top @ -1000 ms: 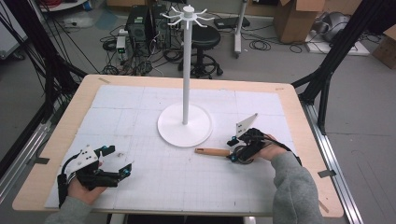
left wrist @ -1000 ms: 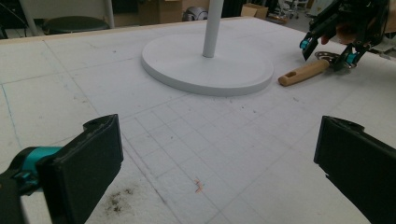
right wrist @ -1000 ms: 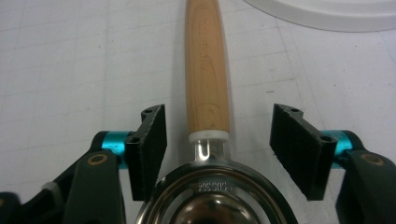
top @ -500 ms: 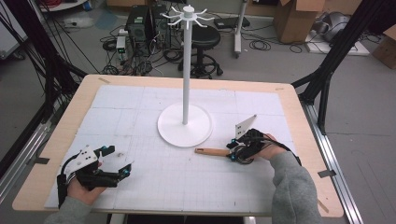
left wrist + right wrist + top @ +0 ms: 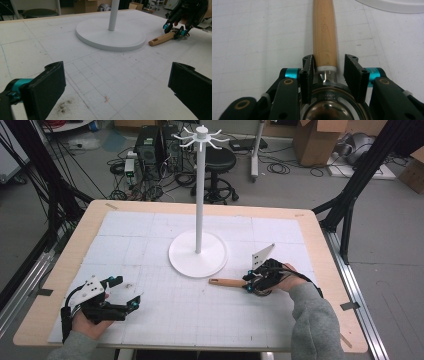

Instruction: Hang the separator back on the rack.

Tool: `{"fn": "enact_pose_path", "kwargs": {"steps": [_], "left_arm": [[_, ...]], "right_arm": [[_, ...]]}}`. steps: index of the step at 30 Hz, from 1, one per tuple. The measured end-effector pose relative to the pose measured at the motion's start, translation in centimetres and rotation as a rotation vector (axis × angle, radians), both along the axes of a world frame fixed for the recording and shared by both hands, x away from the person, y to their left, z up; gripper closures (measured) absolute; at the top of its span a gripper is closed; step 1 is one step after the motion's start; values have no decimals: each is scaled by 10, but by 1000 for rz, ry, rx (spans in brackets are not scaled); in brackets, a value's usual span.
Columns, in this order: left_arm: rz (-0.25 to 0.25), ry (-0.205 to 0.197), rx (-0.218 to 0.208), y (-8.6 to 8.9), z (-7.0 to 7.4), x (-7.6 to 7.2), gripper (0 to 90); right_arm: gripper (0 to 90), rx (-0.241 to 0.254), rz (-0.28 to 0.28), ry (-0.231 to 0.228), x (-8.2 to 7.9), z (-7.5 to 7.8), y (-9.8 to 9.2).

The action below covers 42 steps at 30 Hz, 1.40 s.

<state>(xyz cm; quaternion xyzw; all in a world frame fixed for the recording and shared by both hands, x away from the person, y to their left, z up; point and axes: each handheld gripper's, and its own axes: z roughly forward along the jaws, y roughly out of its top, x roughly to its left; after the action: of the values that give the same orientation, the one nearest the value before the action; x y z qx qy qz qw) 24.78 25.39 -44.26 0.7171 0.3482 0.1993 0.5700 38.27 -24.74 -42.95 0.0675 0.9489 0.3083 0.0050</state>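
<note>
A utensil with a wooden handle and a steel head lies on the white mat, just right of the stand's base. My right gripper is down at the neck of that handle, jaws either side of it. The left pad touches the wood and a small gap shows at the right pad, so the gripper is open. My left gripper rests near the front left of the mat, wide open with nothing between its jaws.
A white hook stand rises from a round base at the mat's middle. The left gripper view shows the base, the handle and the other gripper farther off. Wooden table edges frame the mat.
</note>
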Motion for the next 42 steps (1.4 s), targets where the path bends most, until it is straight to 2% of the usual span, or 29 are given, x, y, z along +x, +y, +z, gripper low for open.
{"fn": "enact_pose_path", "kwargs": {"steps": [7,11,16,25,29,33,37,42], "left_arm": [[-2,1,2,-1,0,0,18],[-1,2,0,-1,0,0,18],[-1,2,-1,-1,0,0,18],[-4,3,3,-2,0,0,18],[-2,3,3,-2,0,0,18],[-3,2,3,-1,0,0,18],[-4,1,5,-1,0,0,18],[-2,3,1,-1,0,1,19]], "right_arm": [[647,-27,7,-6,-1,2,3],[673,-71,12,-5,-2,5,8],[674,-71,11,-1,-2,5,9],[678,-126,8,-5,-3,8,16],[680,-130,11,-5,-2,8,17],[693,-176,5,6,-2,11,22],[695,-191,17,-7,-3,12,24],[696,-180,11,-16,-4,12,23]]}}
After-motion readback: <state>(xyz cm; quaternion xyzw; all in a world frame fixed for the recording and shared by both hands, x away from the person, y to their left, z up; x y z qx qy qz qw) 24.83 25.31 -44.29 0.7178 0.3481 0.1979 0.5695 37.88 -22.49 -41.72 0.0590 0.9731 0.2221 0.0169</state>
